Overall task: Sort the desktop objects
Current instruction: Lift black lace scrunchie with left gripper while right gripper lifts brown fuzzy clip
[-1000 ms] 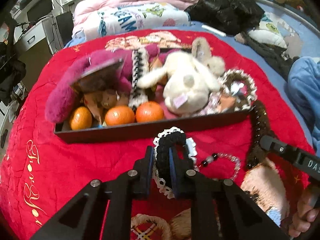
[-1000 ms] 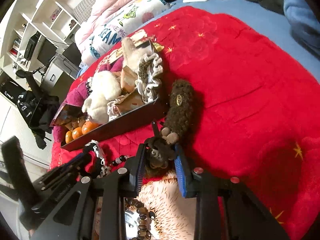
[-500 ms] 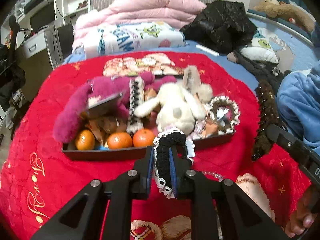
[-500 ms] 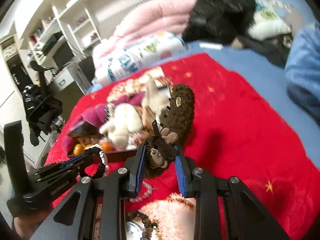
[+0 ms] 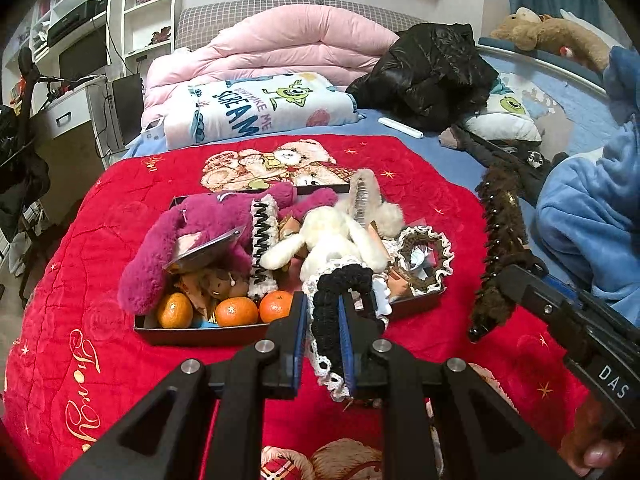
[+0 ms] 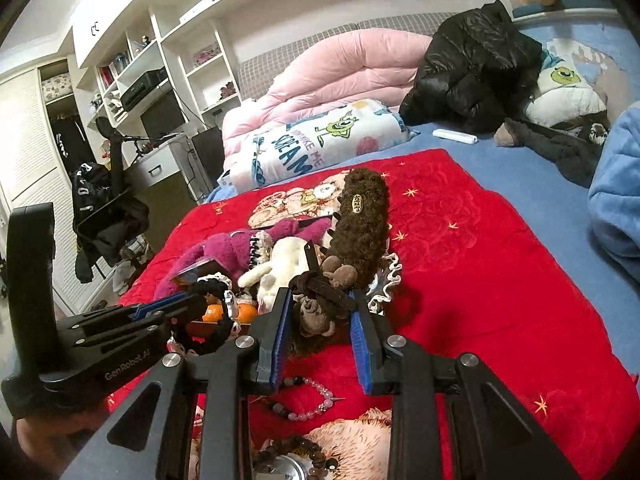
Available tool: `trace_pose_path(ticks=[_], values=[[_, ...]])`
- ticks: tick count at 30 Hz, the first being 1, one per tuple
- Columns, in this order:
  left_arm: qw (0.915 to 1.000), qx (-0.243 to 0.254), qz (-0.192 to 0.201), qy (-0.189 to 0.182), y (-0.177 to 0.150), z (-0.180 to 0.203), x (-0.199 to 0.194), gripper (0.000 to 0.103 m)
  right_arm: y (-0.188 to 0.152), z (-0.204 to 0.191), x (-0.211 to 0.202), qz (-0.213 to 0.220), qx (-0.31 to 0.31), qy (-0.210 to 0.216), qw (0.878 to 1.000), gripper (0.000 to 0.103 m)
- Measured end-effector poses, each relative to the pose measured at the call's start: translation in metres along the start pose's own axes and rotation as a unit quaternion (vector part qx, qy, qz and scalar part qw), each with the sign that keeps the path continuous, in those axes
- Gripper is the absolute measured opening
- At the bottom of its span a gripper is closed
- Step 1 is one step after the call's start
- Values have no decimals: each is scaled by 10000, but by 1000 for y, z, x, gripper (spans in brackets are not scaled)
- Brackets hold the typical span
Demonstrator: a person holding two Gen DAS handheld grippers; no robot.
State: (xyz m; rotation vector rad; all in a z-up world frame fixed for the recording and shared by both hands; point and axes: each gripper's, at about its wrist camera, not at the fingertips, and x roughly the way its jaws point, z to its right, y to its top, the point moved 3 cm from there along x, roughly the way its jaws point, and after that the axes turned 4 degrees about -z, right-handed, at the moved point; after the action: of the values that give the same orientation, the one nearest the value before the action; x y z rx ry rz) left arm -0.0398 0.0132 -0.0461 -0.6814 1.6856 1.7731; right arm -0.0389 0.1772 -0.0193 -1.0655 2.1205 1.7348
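Observation:
My left gripper [image 5: 323, 306] is shut on a black scrunchie with white lace trim [image 5: 344, 276], held just above the near wall of the dark tray [image 5: 200, 336]. In the tray lie a magenta plush [image 5: 192, 228], a white plush rabbit [image 5: 332, 236], three oranges [image 5: 236, 311] and a brown frilled scrunchie [image 5: 424, 240]. My right gripper [image 6: 320, 300] is shut on a brown fuzzy hair claw [image 6: 364, 220] by its small bear end; the claw hangs in the air right of the tray [image 5: 500, 248]. The left gripper [image 6: 200, 300] shows at the right wrist view's lower left.
A pale bead bracelet [image 6: 308, 396] and a dark bead bracelet [image 6: 288, 448] lie on the red blanket [image 6: 480, 280] below my right gripper. A pink duvet [image 5: 296, 40], a folded printed blanket [image 5: 260, 108] and a black jacket [image 5: 432, 68] lie behind. A desk [image 5: 68, 120] stands at the left.
Both grippers have risen from the blanket with their items still held. The hair claw is lifted clear of the blanket, and the right wrist view has rolled level.

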Motion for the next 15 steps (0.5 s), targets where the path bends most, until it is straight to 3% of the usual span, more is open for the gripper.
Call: trace_pose_path(ticks=[5, 6, 7, 9, 15], values=[[9999, -135, -14, 0, 0, -5, 0, 16, -1, -4, 0, 8, -66, 25, 10000, 26], [9999, -168, -10, 1, 0, -7, 0, 16, -2, -5, 0, 11, -84, 31, 10000, 24], [9998, -190, -3, 5, 0, -8, -1, 16, -2, -6, 0, 12, -105, 35, 9999, 16], [9997, -238, 8, 23, 0, -11, -2, 16, -2, -9, 1, -11, -166, 49, 9998, 15], [9994, -307, -134, 29, -5, -14, 4, 16, -12, -4, 15, -406, -104, -49, 9991, 14]])
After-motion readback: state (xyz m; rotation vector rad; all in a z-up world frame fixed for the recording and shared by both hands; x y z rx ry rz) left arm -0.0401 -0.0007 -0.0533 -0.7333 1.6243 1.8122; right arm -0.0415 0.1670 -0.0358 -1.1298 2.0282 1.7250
